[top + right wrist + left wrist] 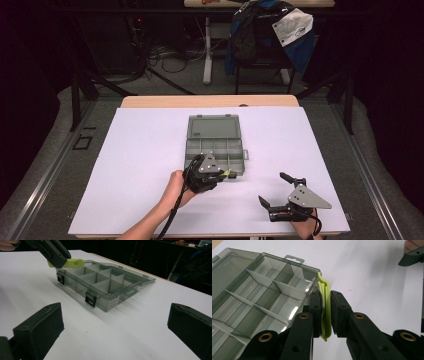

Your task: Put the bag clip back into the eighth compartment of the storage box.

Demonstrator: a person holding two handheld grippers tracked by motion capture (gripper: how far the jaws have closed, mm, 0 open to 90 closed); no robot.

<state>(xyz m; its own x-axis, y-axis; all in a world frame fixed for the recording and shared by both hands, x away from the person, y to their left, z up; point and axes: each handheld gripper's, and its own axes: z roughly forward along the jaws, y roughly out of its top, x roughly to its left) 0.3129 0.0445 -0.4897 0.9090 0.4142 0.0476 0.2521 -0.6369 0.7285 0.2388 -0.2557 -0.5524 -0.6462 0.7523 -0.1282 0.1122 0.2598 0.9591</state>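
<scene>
Nearest to me, my right gripper rests low over the white bench, fingers spread wide with only bare surface between them. My left gripper has its fingers pressed onto a thin lime-green clip, pinching it at the near right corner of the open grey compartment box, just above its rim. That box sits mid-bench, lid folded back flat.

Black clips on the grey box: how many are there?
2. One black clip sits on the box's front wall, below the green piece. The other black clip is farther along that wall. The far walls may hide more.
</scene>
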